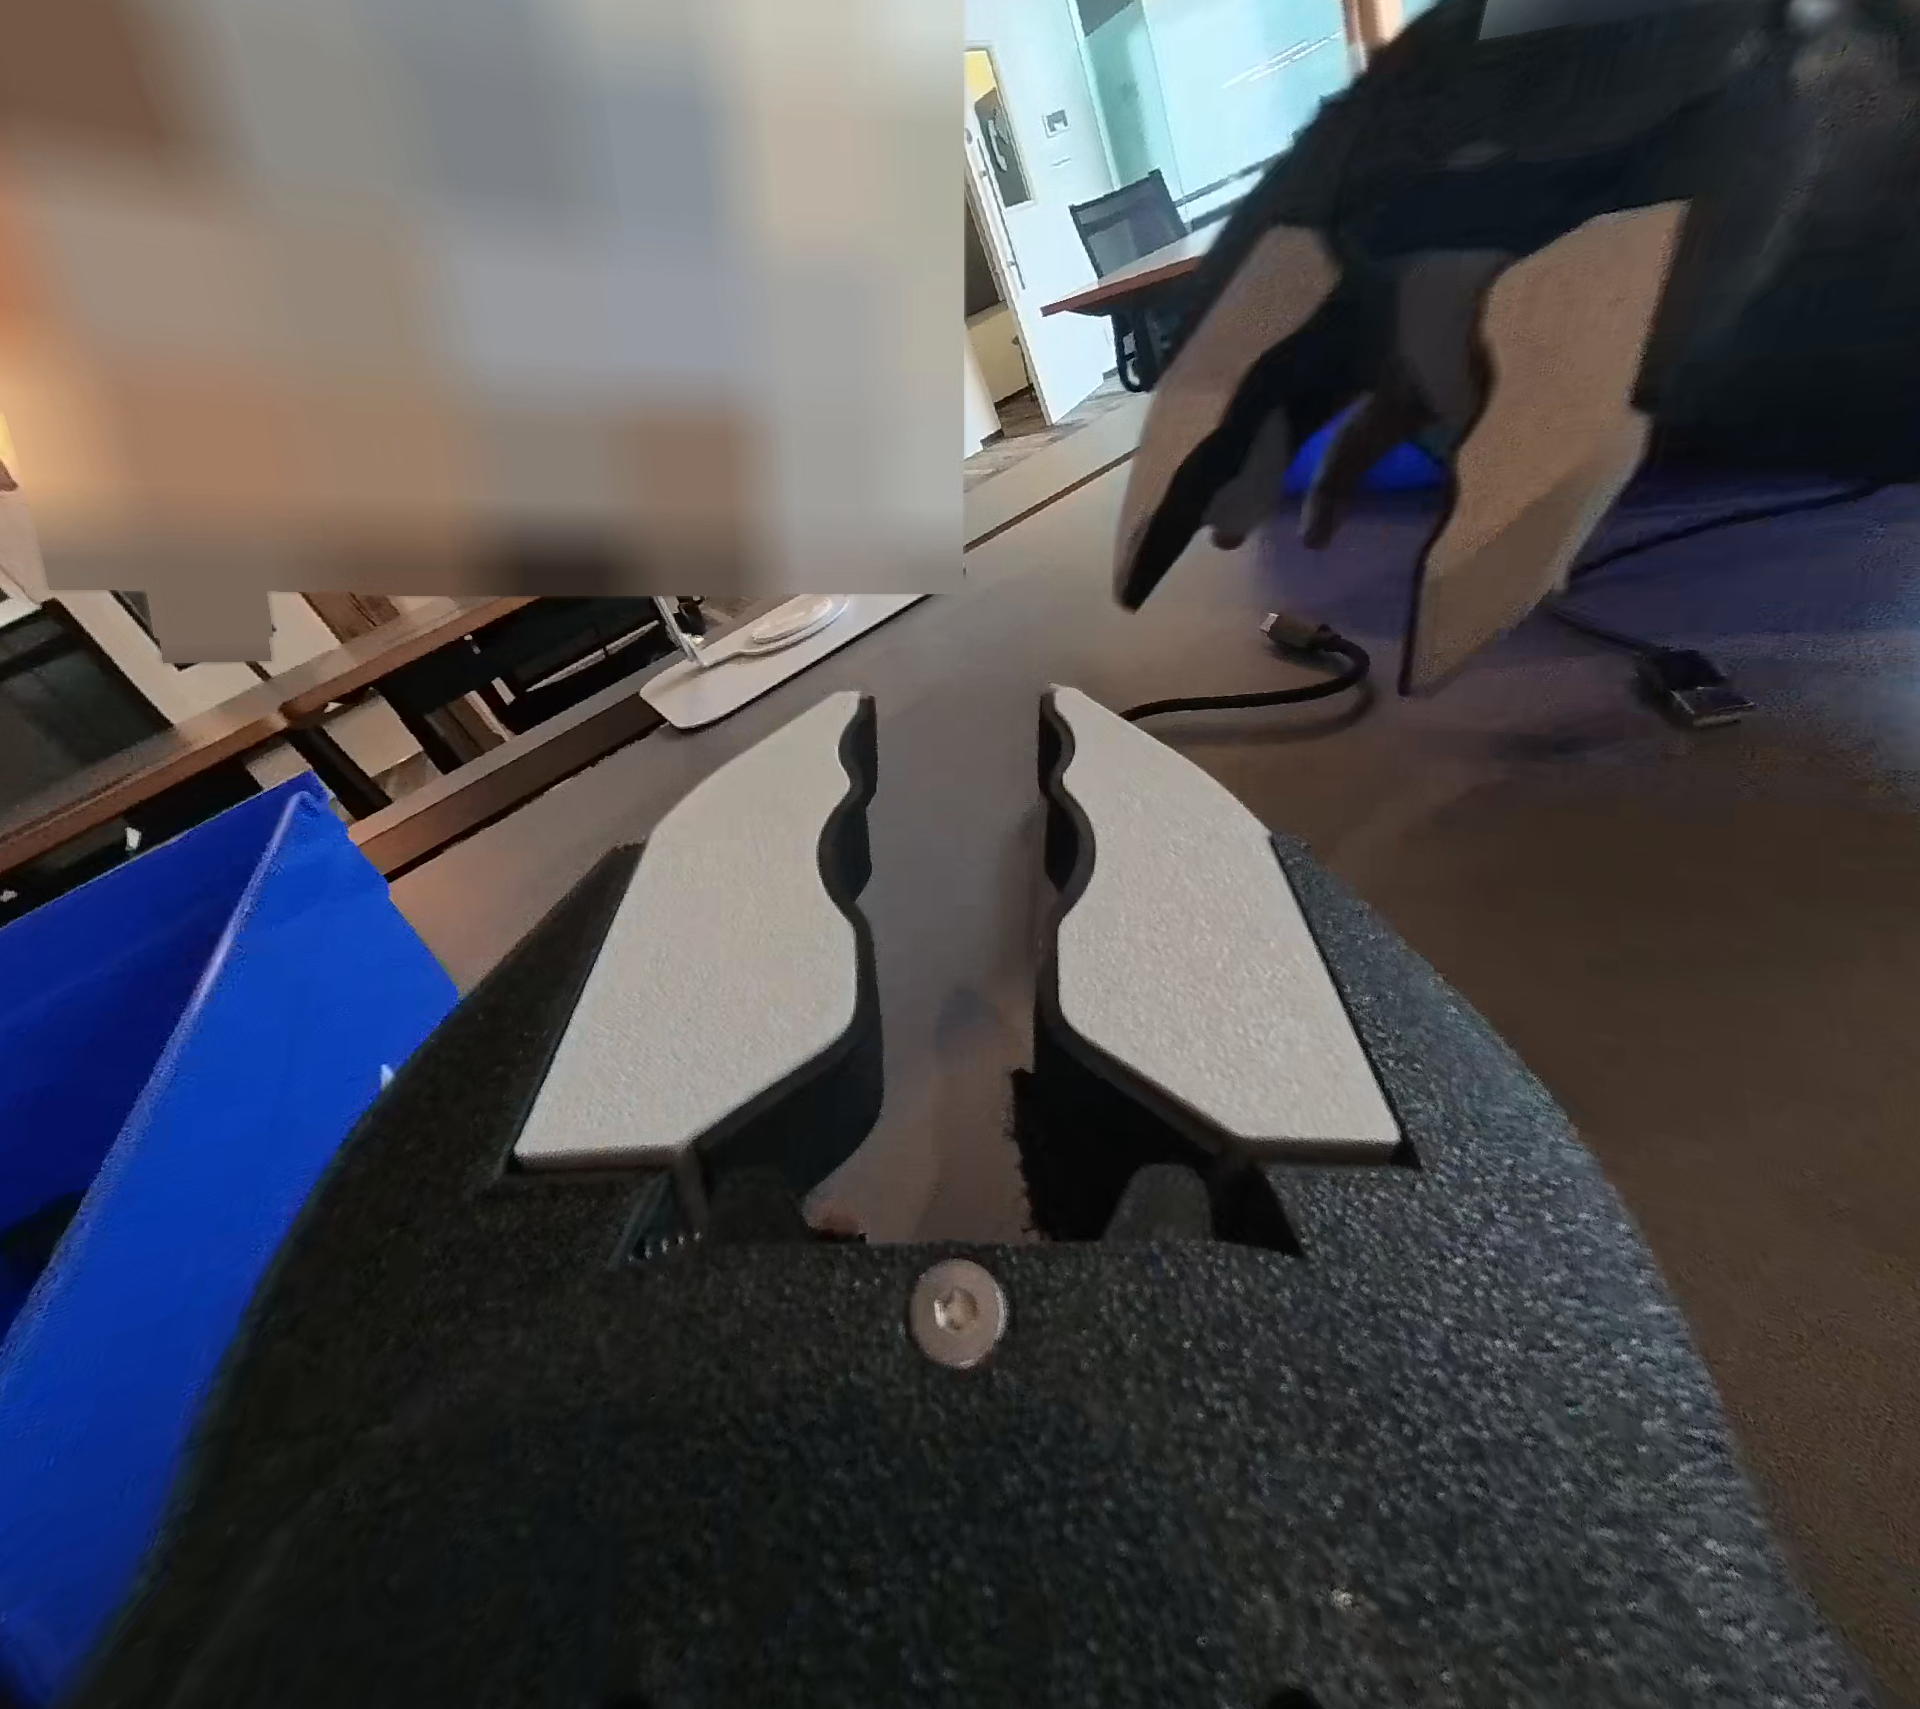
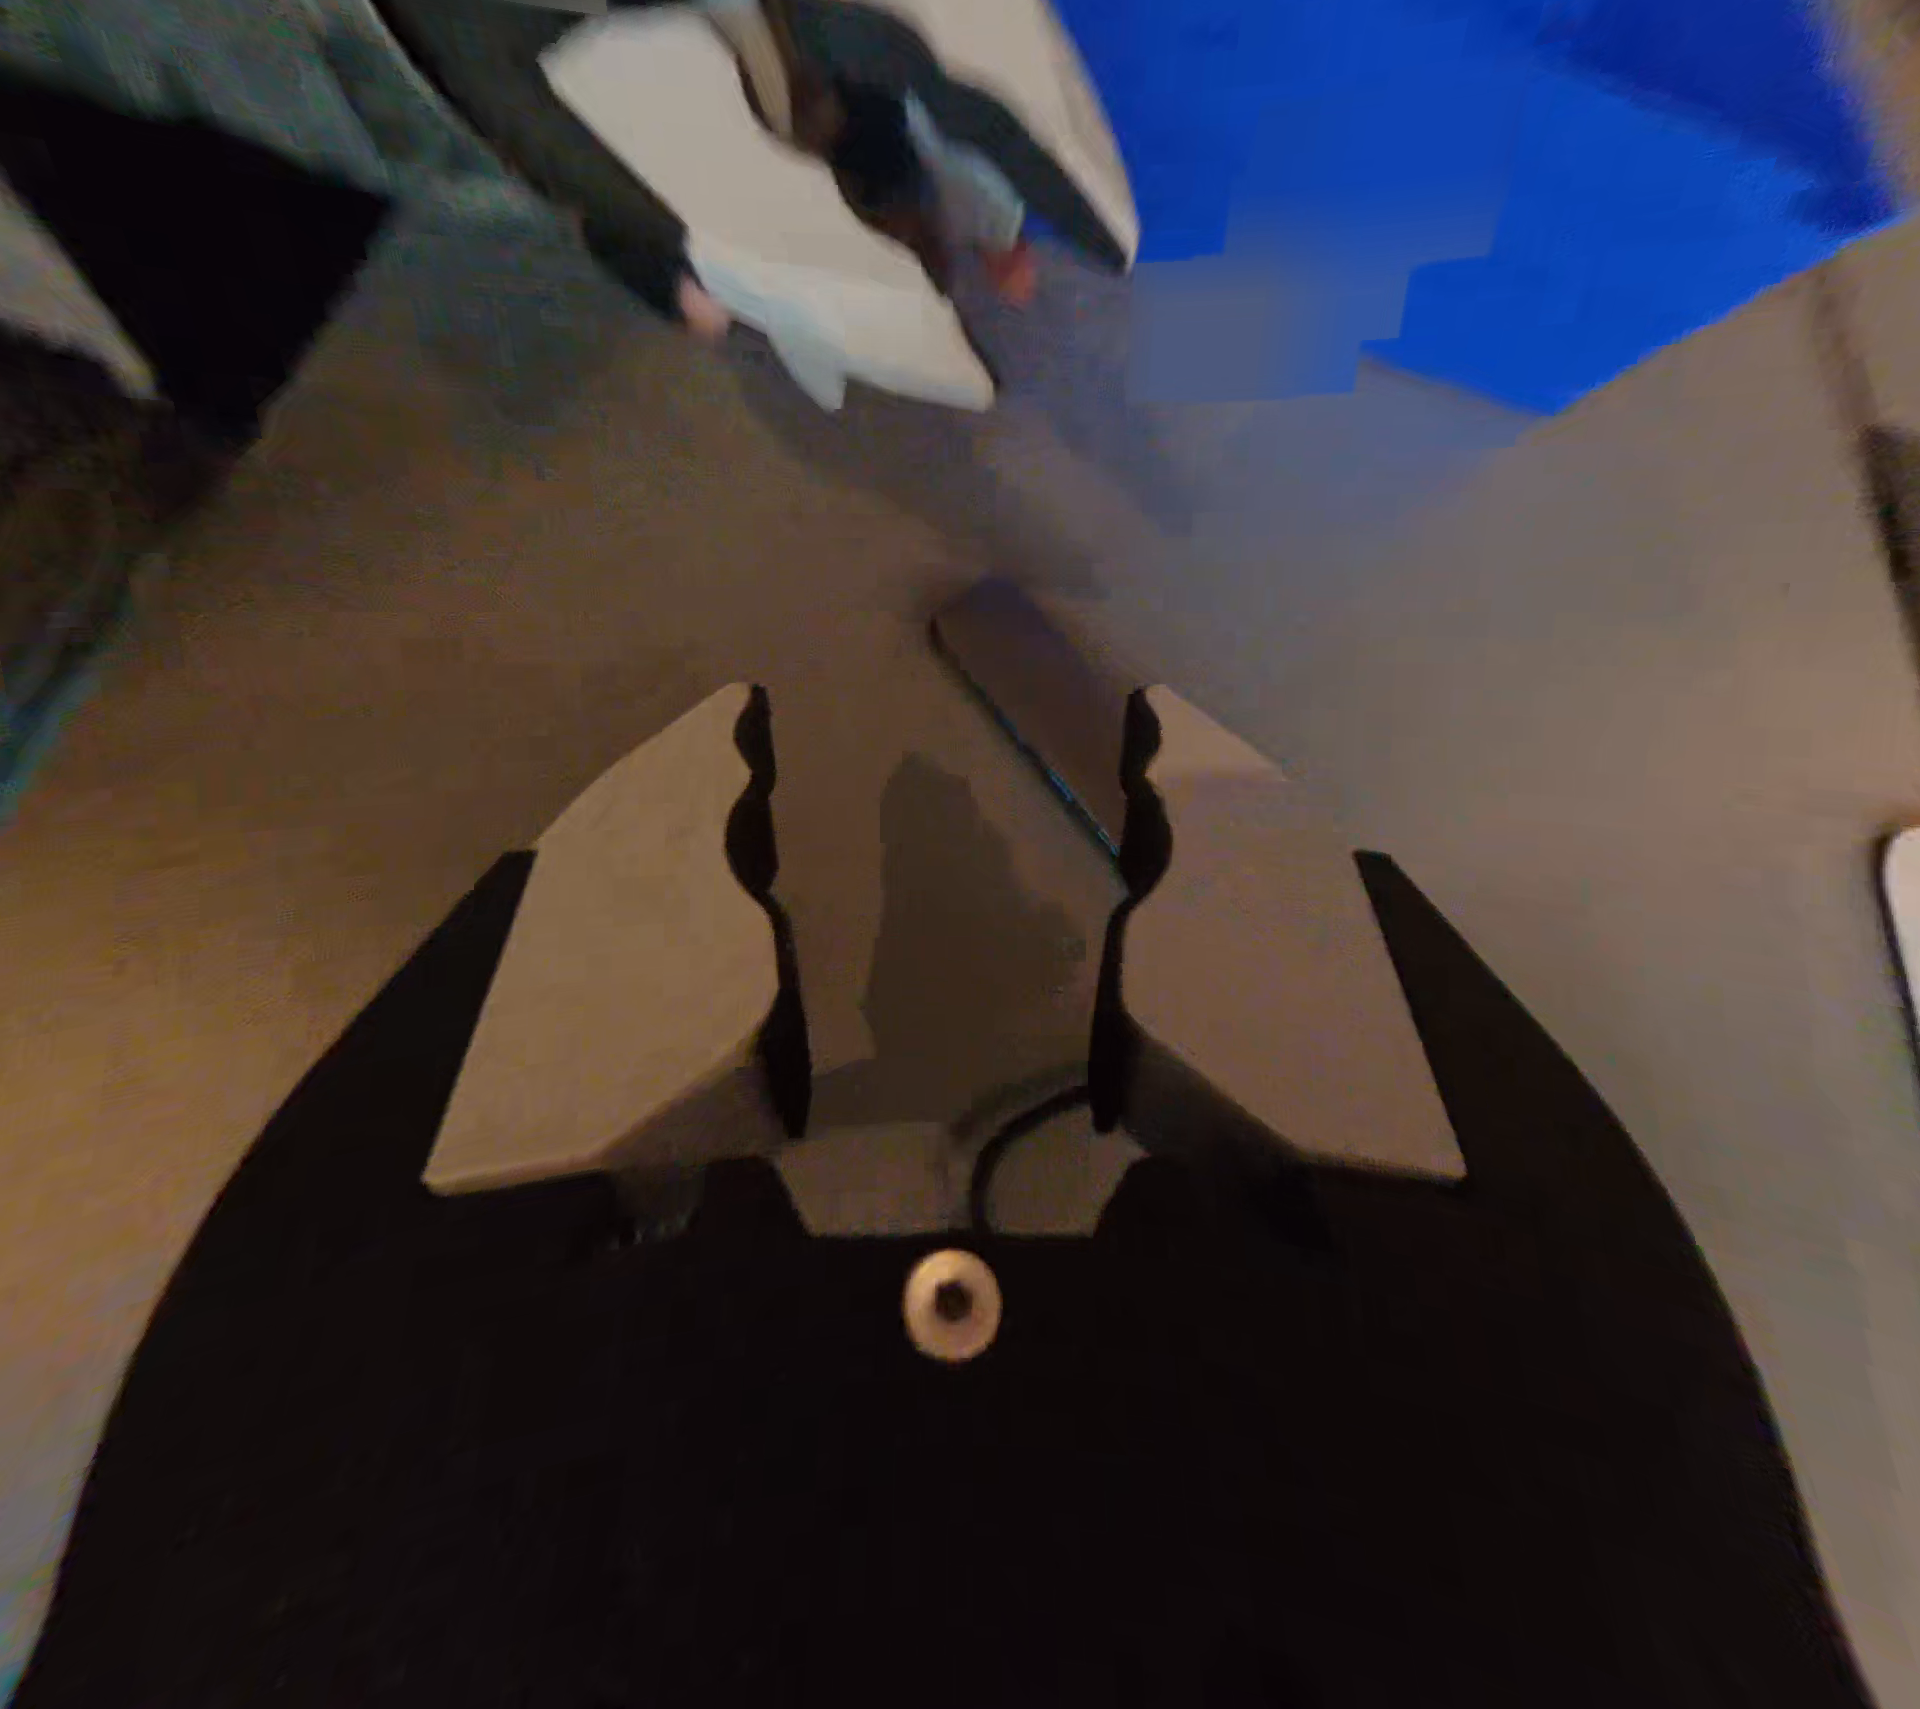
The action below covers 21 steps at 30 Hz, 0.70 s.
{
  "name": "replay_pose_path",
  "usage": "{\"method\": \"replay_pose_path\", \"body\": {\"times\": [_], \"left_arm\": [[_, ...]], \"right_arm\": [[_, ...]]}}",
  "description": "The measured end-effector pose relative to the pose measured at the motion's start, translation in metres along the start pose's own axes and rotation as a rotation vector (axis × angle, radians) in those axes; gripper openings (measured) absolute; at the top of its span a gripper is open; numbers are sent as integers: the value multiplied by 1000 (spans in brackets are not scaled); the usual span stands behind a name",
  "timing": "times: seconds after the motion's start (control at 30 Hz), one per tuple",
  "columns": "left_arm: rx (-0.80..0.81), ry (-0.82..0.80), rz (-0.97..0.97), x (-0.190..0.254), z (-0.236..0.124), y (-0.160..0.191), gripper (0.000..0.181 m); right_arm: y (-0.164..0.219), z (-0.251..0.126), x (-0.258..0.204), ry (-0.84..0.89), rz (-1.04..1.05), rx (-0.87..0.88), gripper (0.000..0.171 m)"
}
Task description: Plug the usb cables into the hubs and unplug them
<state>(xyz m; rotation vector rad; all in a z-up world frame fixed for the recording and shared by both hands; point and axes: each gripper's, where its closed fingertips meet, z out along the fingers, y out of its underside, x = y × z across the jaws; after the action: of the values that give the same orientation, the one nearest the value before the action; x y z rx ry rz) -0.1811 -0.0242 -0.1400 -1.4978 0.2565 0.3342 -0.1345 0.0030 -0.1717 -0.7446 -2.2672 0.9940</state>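
My left gripper point(image 1: 956, 703) is open and empty, low over the dark table. My right gripper point(image 1: 1273, 639) shows ahead at the right in the left wrist view, open, tips pointing down just above the table. A black USB cable point(image 1: 1247, 703) lies below it, with its metal plug point(image 1: 1297, 629) between the tips. A small grey hub point(image 1: 1694, 688) lies to the right. The right wrist view is blurred: the right gripper point(image 2: 945, 703) is open over a flat grey slab point(image 2: 1023, 714), and a black cable point(image 2: 992, 1140) loops near its base. The left gripper point(image 2: 1049, 319) is beyond it.
A blue bin point(image 1: 156, 1088) stands close on my left and also shows in the right wrist view point(image 2: 1455, 49). A flat white base point(image 1: 748, 662) sits at the far table edge. A white object point(image 2: 1903, 911) is at the right edge. Desks and a chair stand behind. The gap from one gripper's tips to the other's is roughly 7 centimetres. The flat grey slab point(image 2: 1023, 714) sits 7 centimetres or so from the ends of my right fingers.
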Motion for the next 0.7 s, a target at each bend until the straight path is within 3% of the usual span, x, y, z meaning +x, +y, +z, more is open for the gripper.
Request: {"method": "replay_pose_path", "body": {"times": [0.17, 0.4, 0.53, 0.7], "left_arm": [[-4, 27, 4, 1, 1, 1, 29], [-3, 21, -9, -4, 0, 2, 29], [-2, 22, -12, -5, 0, 3, 29], [2, 28, -11, -5, 0, 3, 30]], "right_arm": [[35, 29, 22, -210, -138, -383, 61], [63, 54, 35, -390, -188, -616, 56], [63, 55, 35, -427, -192, -636, 35], [66, 46, 27, -424, -182, -622, 33]]}}
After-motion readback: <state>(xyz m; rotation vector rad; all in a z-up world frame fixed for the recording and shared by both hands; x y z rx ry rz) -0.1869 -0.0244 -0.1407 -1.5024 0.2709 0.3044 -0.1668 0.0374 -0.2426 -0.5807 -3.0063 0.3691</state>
